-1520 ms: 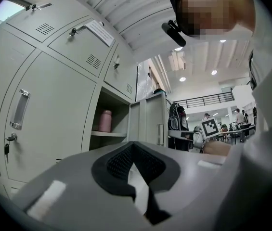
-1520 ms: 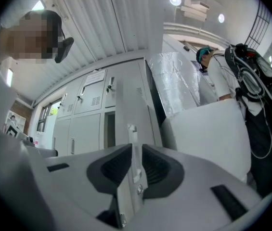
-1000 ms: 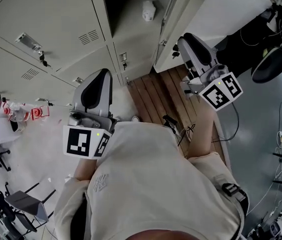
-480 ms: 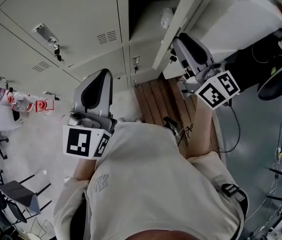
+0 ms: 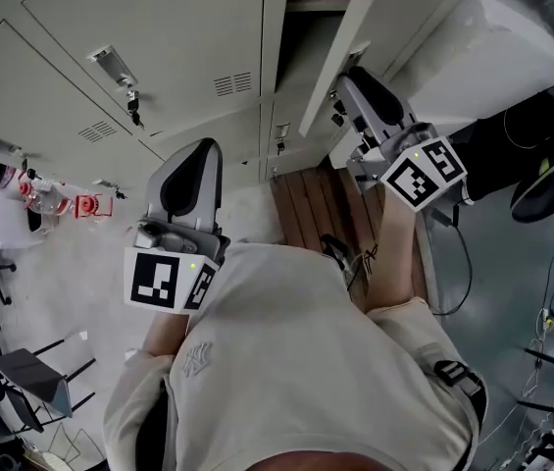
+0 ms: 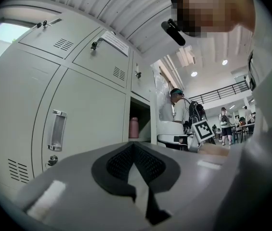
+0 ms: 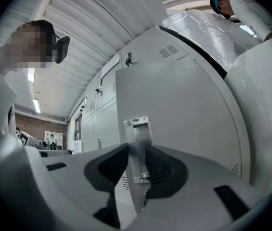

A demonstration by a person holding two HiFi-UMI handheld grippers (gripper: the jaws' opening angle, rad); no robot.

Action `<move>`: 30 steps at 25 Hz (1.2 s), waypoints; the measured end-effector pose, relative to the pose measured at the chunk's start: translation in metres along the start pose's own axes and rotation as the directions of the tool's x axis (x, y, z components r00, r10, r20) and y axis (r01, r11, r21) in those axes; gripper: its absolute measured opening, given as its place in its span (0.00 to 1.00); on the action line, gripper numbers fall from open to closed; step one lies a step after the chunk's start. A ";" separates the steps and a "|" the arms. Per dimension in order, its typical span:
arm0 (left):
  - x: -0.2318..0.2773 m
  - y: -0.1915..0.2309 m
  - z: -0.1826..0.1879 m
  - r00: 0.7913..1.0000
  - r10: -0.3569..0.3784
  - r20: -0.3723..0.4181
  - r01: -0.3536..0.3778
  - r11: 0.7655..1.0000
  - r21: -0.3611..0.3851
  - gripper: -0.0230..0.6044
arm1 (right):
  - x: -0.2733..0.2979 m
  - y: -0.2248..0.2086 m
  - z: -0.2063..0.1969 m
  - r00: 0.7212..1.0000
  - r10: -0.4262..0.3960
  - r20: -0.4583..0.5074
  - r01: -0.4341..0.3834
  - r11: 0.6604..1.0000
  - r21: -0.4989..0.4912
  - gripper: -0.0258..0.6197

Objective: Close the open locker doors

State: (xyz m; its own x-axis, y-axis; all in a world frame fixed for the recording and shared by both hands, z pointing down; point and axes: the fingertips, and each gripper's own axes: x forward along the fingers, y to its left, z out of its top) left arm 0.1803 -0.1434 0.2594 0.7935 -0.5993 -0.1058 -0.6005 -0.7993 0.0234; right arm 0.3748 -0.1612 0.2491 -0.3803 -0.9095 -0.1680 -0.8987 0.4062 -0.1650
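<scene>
Landmark is the open locker door (image 5: 352, 55); every place below is given from it.

The right gripper (image 5: 343, 106) is on the door's free edge. In the right gripper view my jaws are pinched on that edge, one pad on each face, with the metal latch plate (image 7: 139, 148) between them. I hold it there because the free edge is farthest from the hinge, so I judge a grip here gives the most swing for the least push.

The door stands out from the cabinet at a wide angle, not yet shut. The open compartment (image 5: 301, 52) it belongs to is just left of the door, and a pink bottle (image 6: 134, 127) stands upright on the shelf inside. It sits well back, so I judge it won't block the door.

The left gripper (image 5: 196, 155) is well left of the door and nearer my body. Its jaws are pressed together on nothing, and it touches nothing. It seems parked there to stay clear of the swing path.

The closed lockers (image 5: 159, 37) are further left of the door, with their handles and keys facing out.

Step in hand, as I judge it: swing the door left into its frame. The risk is the pads slipping off the thin sheet edge.
</scene>
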 end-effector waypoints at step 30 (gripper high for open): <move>-0.002 0.082 0.001 0.994 0.110 -0.017 -0.110 0.994 -0.005 0.04 | 0.090 -0.032 -0.023 0.996 -0.048 -0.075 0.046 0.999 -0.029 0.16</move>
State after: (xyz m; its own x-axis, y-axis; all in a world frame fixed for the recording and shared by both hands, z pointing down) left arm 0.1292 -0.2077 0.2608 0.7242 -0.6842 -0.0861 -0.6837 -0.7287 0.0399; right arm 0.3646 -0.2584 0.2619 -0.3517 -0.9321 -0.0868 -0.9213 0.3610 -0.1445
